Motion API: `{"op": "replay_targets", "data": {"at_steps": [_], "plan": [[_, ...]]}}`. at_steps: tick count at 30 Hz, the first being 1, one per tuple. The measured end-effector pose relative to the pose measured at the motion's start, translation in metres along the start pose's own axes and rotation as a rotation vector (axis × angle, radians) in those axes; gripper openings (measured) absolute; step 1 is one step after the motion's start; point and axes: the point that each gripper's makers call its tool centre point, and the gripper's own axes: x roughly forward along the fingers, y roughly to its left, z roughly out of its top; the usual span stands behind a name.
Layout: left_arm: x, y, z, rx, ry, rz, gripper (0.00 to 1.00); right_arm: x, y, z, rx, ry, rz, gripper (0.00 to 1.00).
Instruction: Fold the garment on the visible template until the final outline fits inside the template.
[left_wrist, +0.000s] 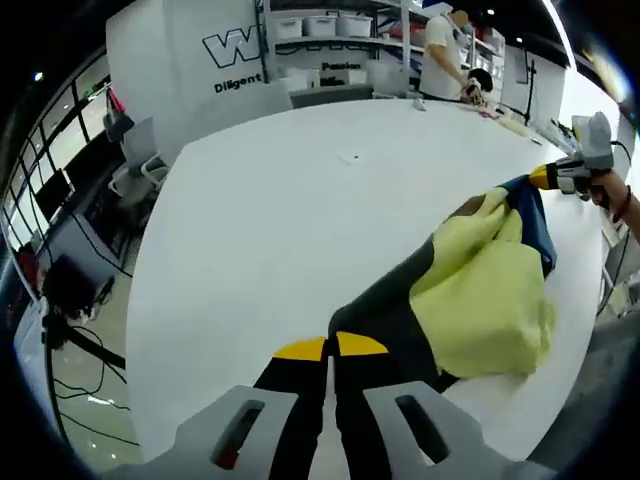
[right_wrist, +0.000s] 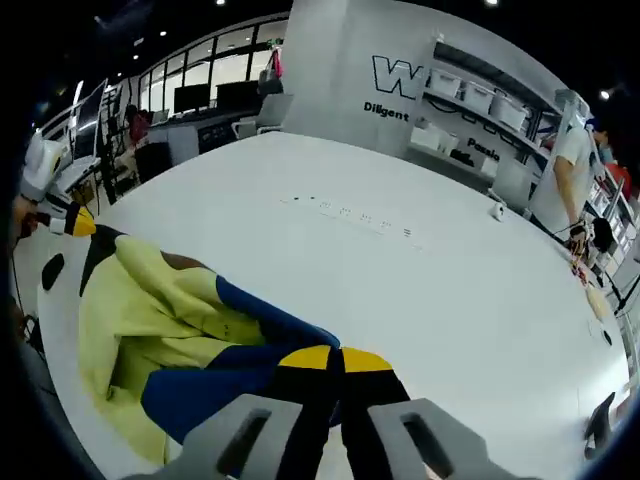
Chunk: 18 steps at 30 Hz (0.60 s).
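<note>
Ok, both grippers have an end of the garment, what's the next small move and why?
Probably draw the left gripper and right gripper apart: both are shut on the yellow, blue and black garment, which sags bunched between them over the white table.

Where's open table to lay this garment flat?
Bare white table lies beyond the garment, toward the lettered wall. The near edge is crowded: the bunched garment is pinched between the left tool and right tool.

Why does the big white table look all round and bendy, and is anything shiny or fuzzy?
In the left gripper view the fisheye lens curves the table, with bright glare at upper right; in the right gripper view the table bulges too, and the garment looks sharp.
</note>
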Motion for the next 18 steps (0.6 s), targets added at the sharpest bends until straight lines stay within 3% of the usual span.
{"op": "replay_targets", "data": {"at_steps": [6, 9, 12, 18], "plan": [[0.007, 0.001, 0.023, 0.079, -0.045, 0.031, 0.00, 0.014, -0.005, 0.020, 0.022, -0.063, -0.002, 0.00], [0.010, 0.003, 0.035, 0.062, -0.084, 0.041, 0.01, 0.021, -0.008, 0.022, 0.025, -0.073, -0.010, 0.00], [0.013, 0.001, 0.052, 0.031, -0.159, 0.024, 0.01, 0.032, -0.012, 0.024, 0.046, -0.080, -0.015, 0.00], [0.023, 0.001, 0.057, -0.015, -0.171, 0.025, 0.01, 0.046, -0.014, 0.017, 0.119, -0.061, -0.008, 0.00]]}}
